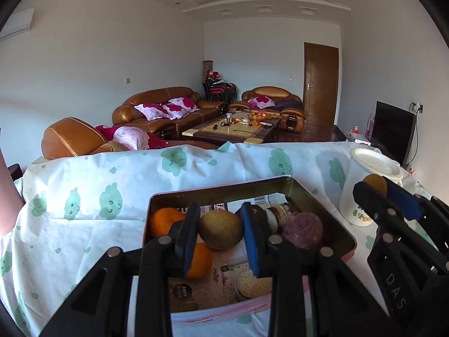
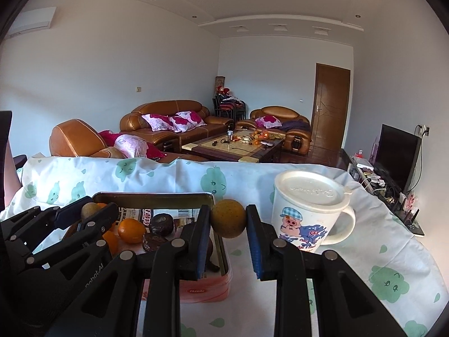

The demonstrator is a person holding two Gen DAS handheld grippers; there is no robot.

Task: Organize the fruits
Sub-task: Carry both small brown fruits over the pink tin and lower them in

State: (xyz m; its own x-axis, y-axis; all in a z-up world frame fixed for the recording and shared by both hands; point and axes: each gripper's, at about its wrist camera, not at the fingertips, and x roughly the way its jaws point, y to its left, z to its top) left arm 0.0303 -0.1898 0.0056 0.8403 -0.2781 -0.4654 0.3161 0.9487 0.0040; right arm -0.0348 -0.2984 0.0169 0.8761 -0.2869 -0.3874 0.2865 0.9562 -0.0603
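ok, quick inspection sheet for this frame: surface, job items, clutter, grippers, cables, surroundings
Surface: table under a white cloth printed with green clouds, wrinkled.
Job's things: open pink tin holding oranges, pastries and printed paper; one brownish-green fruit in the left grip above the tin, another in the right grip, beside the tin's right wall.
Clutter: lidded cartoon mug to the right of the tin.
Grippers: left gripper and right gripper each shut on a fruit.
Cables: nothing seen on the table; wires by the TV.
Surroundings: brown sofas, coffee table, door.
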